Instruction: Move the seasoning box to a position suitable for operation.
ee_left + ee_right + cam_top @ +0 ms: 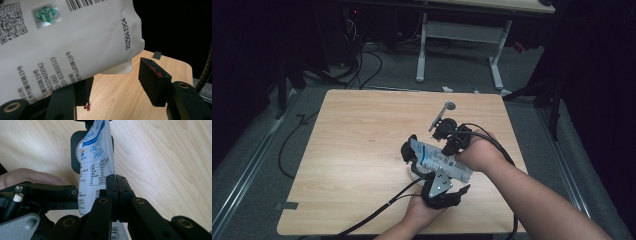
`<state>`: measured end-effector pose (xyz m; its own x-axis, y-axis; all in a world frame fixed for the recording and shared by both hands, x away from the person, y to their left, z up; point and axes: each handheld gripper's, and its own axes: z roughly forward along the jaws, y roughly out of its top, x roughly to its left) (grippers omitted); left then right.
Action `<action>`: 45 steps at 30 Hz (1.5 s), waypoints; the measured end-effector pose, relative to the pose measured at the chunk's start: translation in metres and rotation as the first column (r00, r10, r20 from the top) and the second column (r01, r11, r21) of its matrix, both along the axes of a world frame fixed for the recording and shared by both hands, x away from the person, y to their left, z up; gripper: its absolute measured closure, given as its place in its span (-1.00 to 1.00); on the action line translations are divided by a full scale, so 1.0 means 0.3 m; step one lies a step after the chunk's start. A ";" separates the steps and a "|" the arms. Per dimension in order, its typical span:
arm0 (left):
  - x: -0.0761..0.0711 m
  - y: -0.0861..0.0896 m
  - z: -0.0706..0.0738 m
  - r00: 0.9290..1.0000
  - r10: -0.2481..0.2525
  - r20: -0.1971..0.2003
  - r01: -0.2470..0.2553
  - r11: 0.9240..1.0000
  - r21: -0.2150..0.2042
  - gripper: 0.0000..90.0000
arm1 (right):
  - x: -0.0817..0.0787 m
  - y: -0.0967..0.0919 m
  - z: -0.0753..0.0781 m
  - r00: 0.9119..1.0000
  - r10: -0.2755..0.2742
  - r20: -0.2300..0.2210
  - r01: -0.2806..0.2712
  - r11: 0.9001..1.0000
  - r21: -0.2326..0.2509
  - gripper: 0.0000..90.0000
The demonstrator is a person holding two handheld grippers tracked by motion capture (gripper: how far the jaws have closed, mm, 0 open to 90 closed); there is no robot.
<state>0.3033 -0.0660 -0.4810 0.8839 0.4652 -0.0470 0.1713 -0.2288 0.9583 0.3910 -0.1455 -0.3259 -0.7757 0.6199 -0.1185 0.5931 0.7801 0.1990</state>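
Much of the white printed pouch [439, 161] was cut off in the left gripper view, and its front was hard to read from above. It hung over the wooden table [362, 150] between both hands. The right gripper [116, 185] was clenched on the pouch's edge. The left gripper [115, 82] stood released beneath it, the pouch lying against one jaw, the other clear.

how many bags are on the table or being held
1: a white printed bag, lifted above the table near its front right, between the left gripper and the right gripper. I see no other bag.
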 end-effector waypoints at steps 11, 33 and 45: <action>-0.001 0.001 0.000 1.000 0.000 0.001 0.000 1.000 -0.001 0.03 | 0.000 0.002 0.001 1.000 0.003 0.001 -0.003 1.000 0.001 1.00; -0.001 0.001 0.002 1.000 0.000 0.004 0.000 1.000 -0.002 0.04 | -0.001 0.001 0.003 1.000 0.008 -0.005 -0.008 1.000 0.003 1.00; 0.001 0.000 0.007 1.000 0.001 0.007 -0.001 1.000 -0.006 0.04 | 0.001 0.003 0.008 1.000 0.008 0.001 -0.008 1.000 -0.001 1.00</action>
